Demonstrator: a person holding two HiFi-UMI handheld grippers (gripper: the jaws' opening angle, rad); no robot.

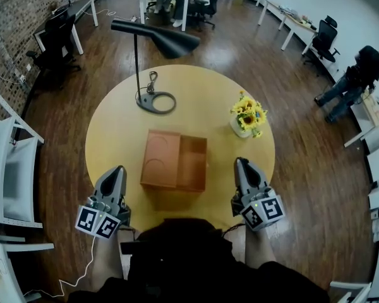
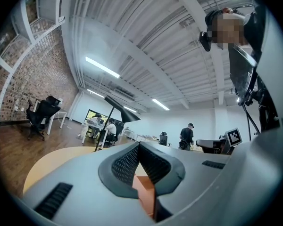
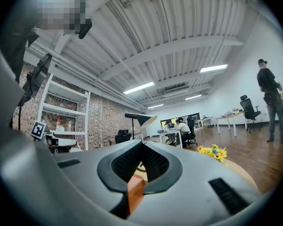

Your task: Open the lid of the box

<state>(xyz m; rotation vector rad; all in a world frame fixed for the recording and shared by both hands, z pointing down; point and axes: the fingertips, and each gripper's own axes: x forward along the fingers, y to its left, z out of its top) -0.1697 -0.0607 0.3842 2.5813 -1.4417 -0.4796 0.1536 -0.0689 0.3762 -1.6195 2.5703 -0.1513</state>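
Note:
An orange-brown box [image 1: 174, 160] lies in the middle of the round yellow table [image 1: 114, 128]. Its left half is a flat panel with a curved line on it; its right half looks like an open recess. My left gripper [image 1: 118, 170] is shut and empty, near the table's front edge, left of the box and apart from it. My right gripper [image 1: 241, 163] is shut and empty too, right of the box, with a gap between them. In the left gripper view the box [image 2: 144, 196] shows below the closed jaws [image 2: 139, 145]. The right gripper view shows the box [image 3: 135, 191] under its own closed jaws [image 3: 141, 144].
A black desk lamp [image 1: 155, 38] stands on the table's far side with its ring base [image 1: 156, 101] behind the box. A small pot of yellow flowers [image 1: 248, 115] sits at the right. White chairs [image 1: 9, 169] stand left of the table. People and desks are further back.

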